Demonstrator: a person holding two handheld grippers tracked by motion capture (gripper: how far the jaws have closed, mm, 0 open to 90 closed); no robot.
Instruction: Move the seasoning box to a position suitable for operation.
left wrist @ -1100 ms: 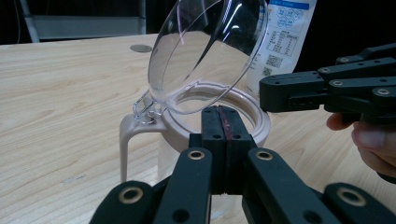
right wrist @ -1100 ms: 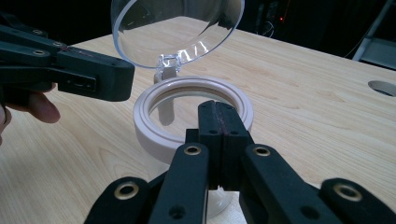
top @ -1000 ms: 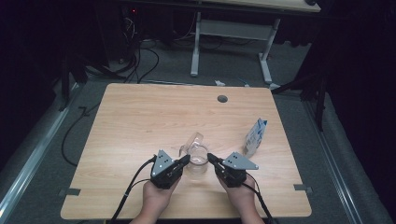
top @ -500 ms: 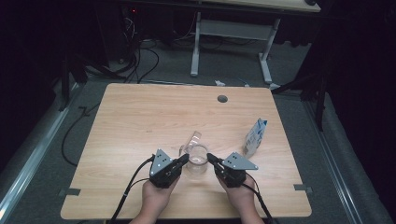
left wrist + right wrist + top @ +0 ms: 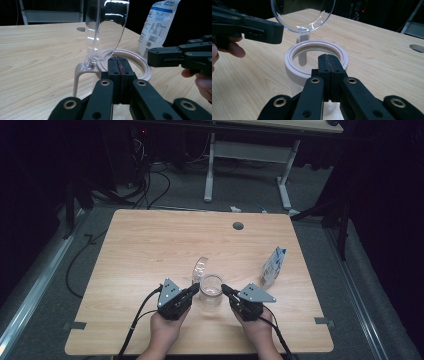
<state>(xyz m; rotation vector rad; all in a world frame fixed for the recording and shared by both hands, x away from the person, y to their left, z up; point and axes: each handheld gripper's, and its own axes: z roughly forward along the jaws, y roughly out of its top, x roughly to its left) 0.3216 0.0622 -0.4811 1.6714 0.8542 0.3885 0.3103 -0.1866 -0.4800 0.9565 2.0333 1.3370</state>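
1. Clear round jar with a pale pinkish rim ring (image 5: 211,290) sits on the light wood worktop (image 5: 150,250), lower middle of the high view, its clear hinged lid (image 5: 200,267) flipped up and tilted toward the upper left.
2. Left claw (image 5: 195,288) is clenched with nothing in it, tip just beside the jar's left side.
3. Right claw (image 5: 224,289) is also clenched and empty, tip just beside the jar's right side.
4. So the jar's squarely between them, both about equally near. The lid's hinge sits on the far-left side, so I'd guess the left claw has the shorter trip.
5. White-and-blue printed pouch (image 5: 274,266) stands well off to the right.
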